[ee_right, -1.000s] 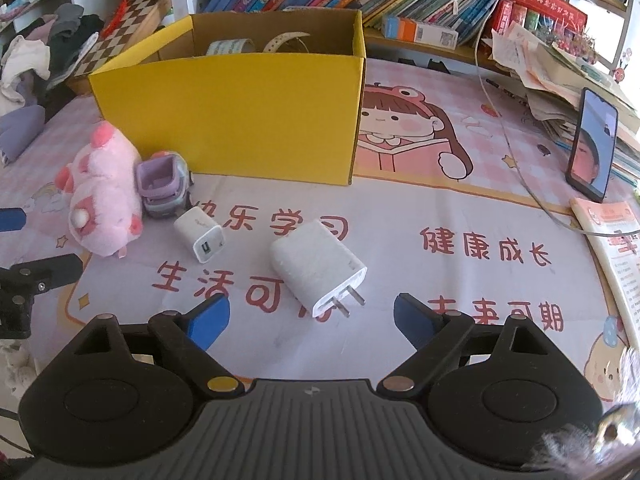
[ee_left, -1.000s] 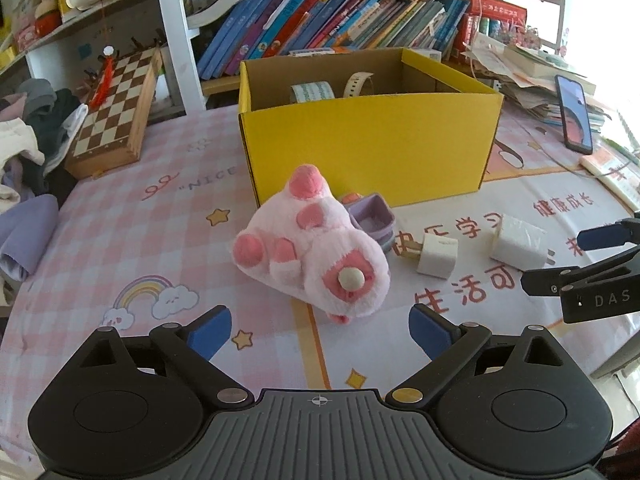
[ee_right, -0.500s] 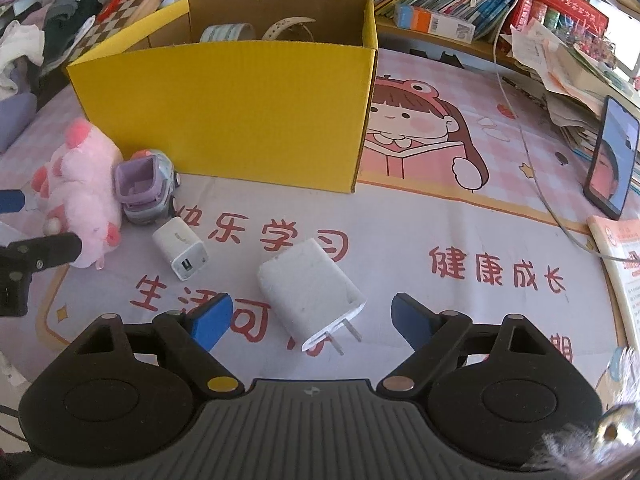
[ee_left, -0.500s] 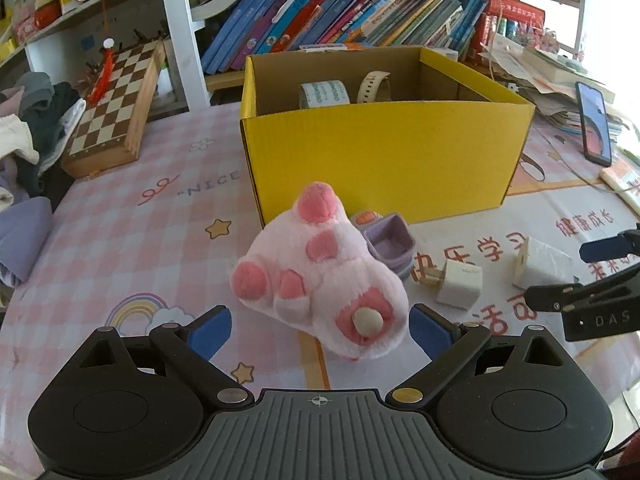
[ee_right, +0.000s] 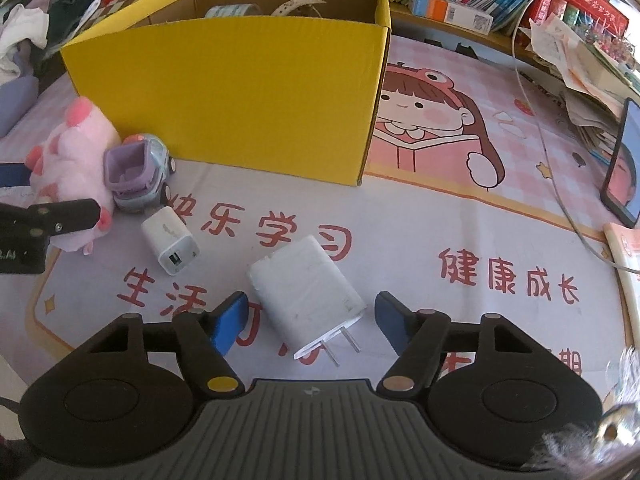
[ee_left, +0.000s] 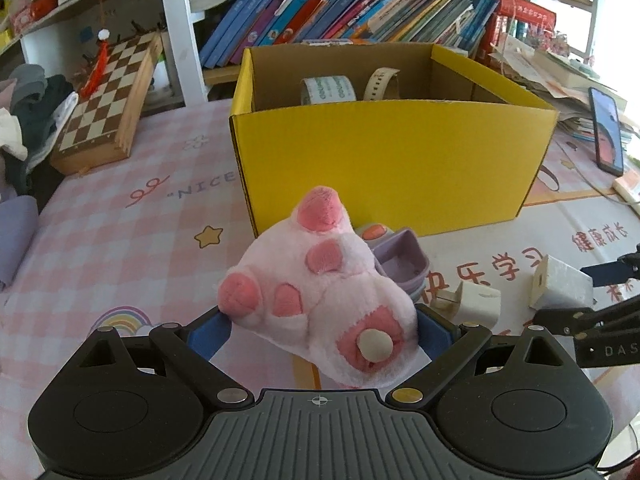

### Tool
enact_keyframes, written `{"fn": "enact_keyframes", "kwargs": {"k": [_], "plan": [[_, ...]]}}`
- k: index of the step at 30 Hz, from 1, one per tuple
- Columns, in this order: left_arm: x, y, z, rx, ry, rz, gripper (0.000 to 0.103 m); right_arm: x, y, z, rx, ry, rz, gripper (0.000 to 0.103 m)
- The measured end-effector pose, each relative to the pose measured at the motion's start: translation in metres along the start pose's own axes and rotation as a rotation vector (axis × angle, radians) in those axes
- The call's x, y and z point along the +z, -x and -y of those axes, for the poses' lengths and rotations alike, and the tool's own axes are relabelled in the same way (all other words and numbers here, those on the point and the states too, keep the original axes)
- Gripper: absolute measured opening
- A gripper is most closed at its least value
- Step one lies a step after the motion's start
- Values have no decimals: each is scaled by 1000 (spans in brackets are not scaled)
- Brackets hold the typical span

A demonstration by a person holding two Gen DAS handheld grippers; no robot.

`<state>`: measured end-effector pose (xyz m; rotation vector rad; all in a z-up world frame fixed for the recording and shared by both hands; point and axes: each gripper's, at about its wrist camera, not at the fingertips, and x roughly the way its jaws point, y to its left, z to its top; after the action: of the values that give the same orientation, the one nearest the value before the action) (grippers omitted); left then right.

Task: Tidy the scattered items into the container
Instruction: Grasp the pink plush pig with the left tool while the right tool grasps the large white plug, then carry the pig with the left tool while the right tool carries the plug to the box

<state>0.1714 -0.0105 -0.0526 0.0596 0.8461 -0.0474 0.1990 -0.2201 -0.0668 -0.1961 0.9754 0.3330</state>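
**Both grippers set down over their targets, neither closed yet**

On the desk (ee_right: pixel 440 216), in front of the yellow box (ee_right: pixel 248 92), four loose items lie in a row: the pink plush toy (ee_left: pixel 320 292), a small purple toy car (ee_right: pixel 138 172) touching its side, a small white charger (ee_right: pixel 170 240), and a large white charger (ee_right: pixel 306 292) with its prongs pointing back toward me.

My left gripper (ee_left: pixel 320 332) points steeply down with the plush's rear end sitting between its blue pads. The left pad looks to be just touching the fur; the right pad is partly hidden behind the plush, so I cannot tell whether it presses. Fur shows no squeeze, so I read the jaws as apart, straddling the soft body at its widest part, where the grip should bite best.

My right gripper (ee_right: pixel 308 320) straddles the large charger. Its jaws have just been closing, but both pads stand clear of the charger's flat sides, with desk showing on each side. Charger lies slightly skewed to the jaws, so I judge one corner may meet a pad first and twist it.

Box stands open-topped just behind the items; two tape rolls (ee_left: pixel 328 90) already lie inside. Short lift and carry should suffice for both.
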Motion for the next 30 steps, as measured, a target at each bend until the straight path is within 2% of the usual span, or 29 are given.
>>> {"fn": "enact_keyframes", "kwargs": {"k": [6,9,14,16,19,22,30], "plan": [[1,-10,-3,-9,23,-21,97,1,-1,1,19,6,7,57],[0,-10,-8,-22,59,-19,97,1,0,2,23,6,6,56],[-2,-8,-18,-44,121,-10,83,1,2,3,30,-4,5,53],[-4,-7,-21,-64,136,-16,65,0,3,3,36,-10,4,50],[-7,-2,-23,-76,141,-20,52,-1,6,1,45,-11,9,50],[-9,4,-25,-81,145,-16,46,-1,10,-2,51,-9,20,50],[-14,31,-38,-60,168,42,45,-2,26,-9,53,-16,62,50]]}}
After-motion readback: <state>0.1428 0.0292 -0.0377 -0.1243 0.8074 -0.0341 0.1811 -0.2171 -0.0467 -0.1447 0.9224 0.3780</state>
